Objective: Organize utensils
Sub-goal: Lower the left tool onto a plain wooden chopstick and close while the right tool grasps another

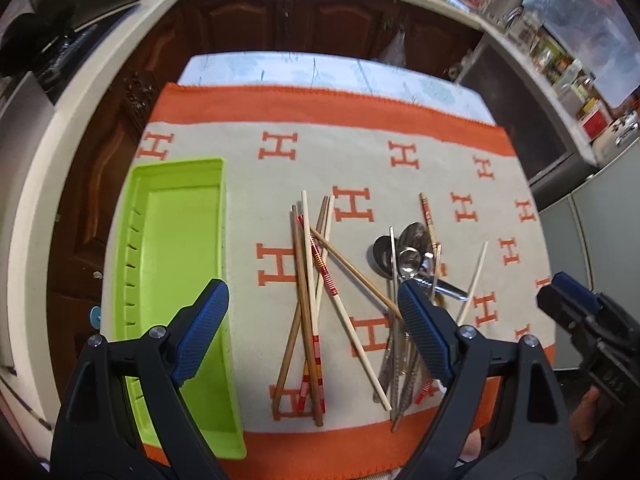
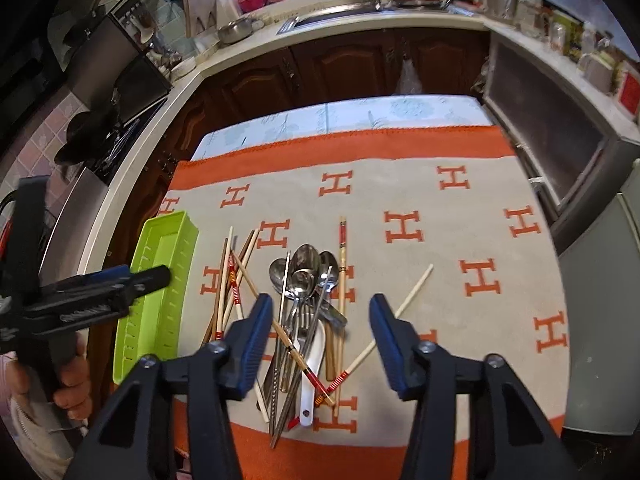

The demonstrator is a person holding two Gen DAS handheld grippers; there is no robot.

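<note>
A pile of chopsticks (image 1: 308, 280) is seen lying loose on a cloth (image 1: 360, 160), some plain wood, some pale, some with red stripes. Just beside them, a heap of metal spoons (image 2: 306, 268) and forks (image 2: 304, 316) is seen, with a white spoon (image 2: 314, 364) resting partly under the sticks. One pale chopstick (image 2: 412, 292) is set a little apart, to the right of the heap.

A green tray (image 1: 180, 248) is placed to the left of the chopsticks, near the cloth's left edge. Nothing is seen inside it; only small slots are lined along one wall.

The cloth is coloured grey with an orange border, and big orange "H" letters are printed all over it. It is spread on a table (image 1: 320, 68) with a pale blue cover.

The left gripper (image 1: 314, 304) is held above the chopsticks, spread wide with nothing in it. The right gripper (image 2: 320, 314) is held above the spoons and forks, also spread wide and empty. A hand (image 2: 74, 380) is seen around the left gripper's handle.

A kitchen counter (image 2: 360, 20) and dark wooden cupboards (image 2: 340, 68) are seen behind the table.
</note>
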